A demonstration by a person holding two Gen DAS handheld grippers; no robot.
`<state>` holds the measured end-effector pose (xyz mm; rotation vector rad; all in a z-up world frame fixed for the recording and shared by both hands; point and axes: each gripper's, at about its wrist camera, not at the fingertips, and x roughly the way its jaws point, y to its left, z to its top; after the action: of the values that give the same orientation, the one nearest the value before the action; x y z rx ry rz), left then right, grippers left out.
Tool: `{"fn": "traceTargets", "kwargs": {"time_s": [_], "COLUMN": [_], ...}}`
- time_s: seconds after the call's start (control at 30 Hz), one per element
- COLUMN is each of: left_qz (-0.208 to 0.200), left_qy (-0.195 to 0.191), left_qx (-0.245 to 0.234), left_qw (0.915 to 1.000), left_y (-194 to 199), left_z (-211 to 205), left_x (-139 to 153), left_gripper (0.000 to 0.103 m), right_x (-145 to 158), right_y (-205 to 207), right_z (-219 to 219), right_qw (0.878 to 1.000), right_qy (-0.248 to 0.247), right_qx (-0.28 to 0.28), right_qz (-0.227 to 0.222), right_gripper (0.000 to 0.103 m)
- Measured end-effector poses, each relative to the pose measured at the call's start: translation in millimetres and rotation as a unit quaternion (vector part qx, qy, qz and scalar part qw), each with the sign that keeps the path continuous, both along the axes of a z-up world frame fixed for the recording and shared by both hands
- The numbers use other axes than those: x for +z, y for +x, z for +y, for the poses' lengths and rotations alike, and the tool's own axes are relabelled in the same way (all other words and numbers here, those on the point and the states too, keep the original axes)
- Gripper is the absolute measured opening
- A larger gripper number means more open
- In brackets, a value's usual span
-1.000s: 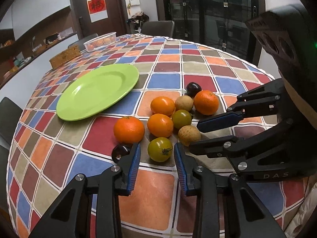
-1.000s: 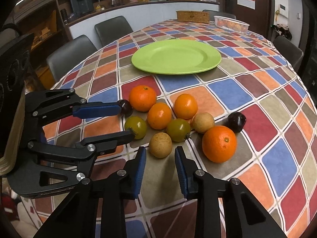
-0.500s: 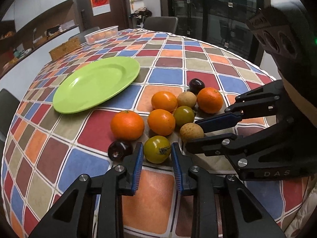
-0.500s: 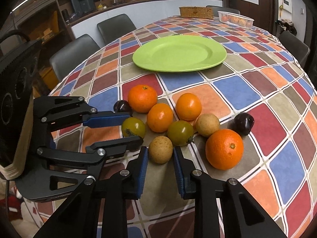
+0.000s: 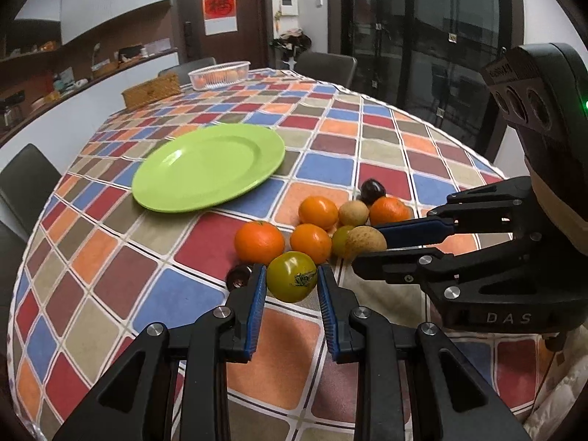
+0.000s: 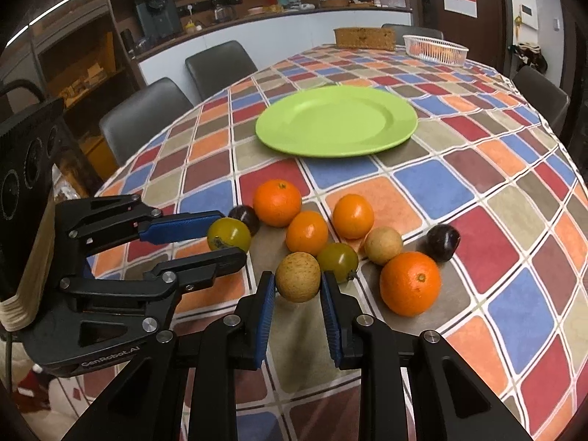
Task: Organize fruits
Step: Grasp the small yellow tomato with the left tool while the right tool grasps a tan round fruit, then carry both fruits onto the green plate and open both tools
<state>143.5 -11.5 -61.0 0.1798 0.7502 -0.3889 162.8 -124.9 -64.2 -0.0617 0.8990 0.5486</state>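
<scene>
My left gripper (image 5: 290,284) is shut on a green tomato (image 5: 291,276), which also shows in the right wrist view (image 6: 228,235). My right gripper (image 6: 298,288) is shut on a tan round fruit (image 6: 297,276), which also shows in the left wrist view (image 5: 365,241). Both fruits look slightly raised over the cloth. Several oranges (image 6: 277,203), another green tomato (image 6: 337,261), another tan fruit (image 6: 383,245) and dark plums (image 6: 443,237) lie clustered on the table. An empty green plate (image 6: 336,121) lies beyond them.
A chequered tablecloth (image 6: 477,191) covers the round table. A white basket (image 6: 435,48) with fruit and a wicker box (image 6: 364,38) stand at the far edge. Grey chairs (image 6: 145,110) ring the table.
Both grippers moved forward onto their fruits and closed on them: the left on the green tomato, the right on the tan fruit. Both views have tilted upward.
</scene>
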Motion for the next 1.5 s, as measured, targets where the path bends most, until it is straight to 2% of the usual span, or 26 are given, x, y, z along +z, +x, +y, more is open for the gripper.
{"fn": "traceTargets", "kwargs": {"time_s": [0.2,0.47,0.63,0.87,1.0,1.2,1.5], "left_qz": [-0.016,-0.032,-0.026,0.001,0.021,0.062,0.104], "left_qy": [-0.004,-0.016,-0.019,-0.025,-0.026,-0.031,-0.033], "left_qx": [0.030,0.060,0.072,0.083,0.089,0.097,0.104], "left_qw": [0.9994,0.9975,0.9969,0.9962,0.9955,0.9929,0.9885], "left_y": [7.7,31.6,56.8,95.9,116.7,147.5,173.9], "left_z": [4.5,13.0,20.0,32.0,37.9,44.5,47.0], "left_x": [16.0,37.5,45.5,44.4,39.3,22.6,-0.8], "left_gripper": [0.028,0.028,0.028,0.028,0.028,0.028,0.028], "right_x": [19.3,43.6,52.5,58.4,55.6,36.3,8.7], "right_y": [3.9,28.8,54.6,91.5,114.6,148.7,174.4], "right_z": [-0.3,1.8,5.7,15.0,21.9,30.0,35.5], "right_qw": [1.000,0.998,0.997,0.998,0.999,1.000,0.998], "right_qy": [0.004,0.014,0.013,-0.006,-0.015,-0.023,-0.033], "right_qx": [-0.010,-0.024,-0.025,-0.024,-0.019,-0.014,-0.018], "right_qz": [-0.029,-0.062,-0.066,-0.062,-0.046,0.004,0.051], "right_gripper": [0.027,0.027,0.027,0.027,0.027,0.027,0.027]}}
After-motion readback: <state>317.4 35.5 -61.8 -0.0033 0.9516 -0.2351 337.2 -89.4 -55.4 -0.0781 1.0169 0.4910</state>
